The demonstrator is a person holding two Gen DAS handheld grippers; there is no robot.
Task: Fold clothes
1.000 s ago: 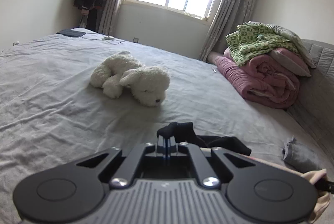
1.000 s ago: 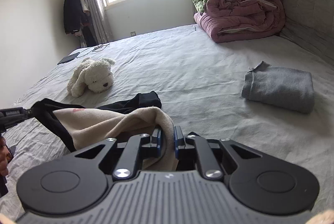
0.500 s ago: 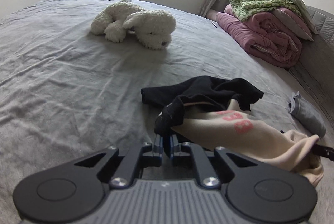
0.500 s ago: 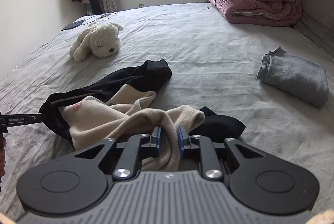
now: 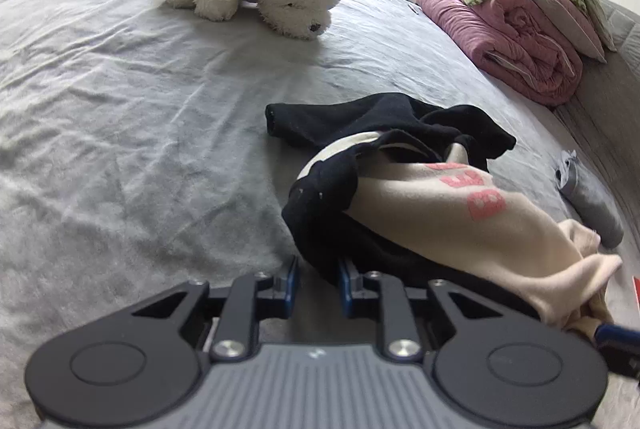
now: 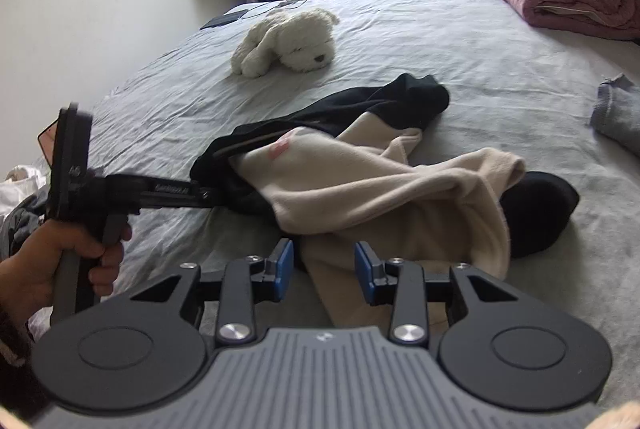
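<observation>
The cream-and-black sweater [image 6: 360, 181] lies bunched on the bed [image 6: 460, 41], near the toy dog [image 6: 288, 45]. Left gripper [image 5: 314, 283] and right gripper [image 6: 324, 271] both gape, nothing pinched. Best re-pinch opposite edges and spread flat.

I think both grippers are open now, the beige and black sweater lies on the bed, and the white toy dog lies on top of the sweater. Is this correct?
Not fully. The toy dog is not on the sweater; the right wrist view shows it apart, farther up the bed. The rest holds: the left gripper and right gripper are open.
</observation>
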